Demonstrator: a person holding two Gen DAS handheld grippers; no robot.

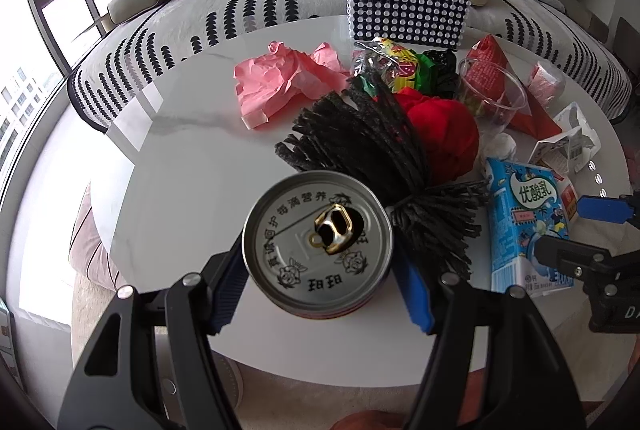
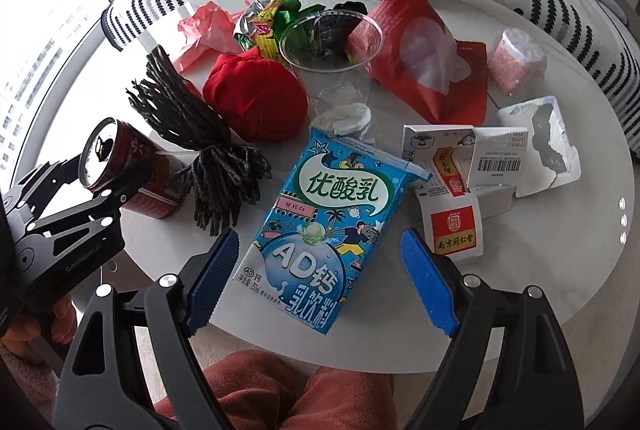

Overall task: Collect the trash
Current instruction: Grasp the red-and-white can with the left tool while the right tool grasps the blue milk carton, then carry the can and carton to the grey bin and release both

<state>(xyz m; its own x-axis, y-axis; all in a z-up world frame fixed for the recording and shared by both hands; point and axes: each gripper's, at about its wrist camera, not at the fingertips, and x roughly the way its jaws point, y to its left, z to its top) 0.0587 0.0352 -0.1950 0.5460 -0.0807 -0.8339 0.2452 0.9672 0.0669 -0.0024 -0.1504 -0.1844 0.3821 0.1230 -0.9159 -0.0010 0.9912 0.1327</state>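
barely started tbh, left gripper [image 1: 320, 270] is clamped on the can [image 1: 318, 244], right gripper [image 2: 320, 276] sits wide around the milk carton [image 2: 320, 226], rest of the pile still on the table [image 1: 180, 149]

left claw [image 1: 318, 284] | black frame, silver screws | blue ribbed pads [image 2: 430, 284]

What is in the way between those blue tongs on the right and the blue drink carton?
Nothing visible. The right tongs stand open with the blue drink carton already between the pads, not touching. The black yarn bundle lies off to the side.
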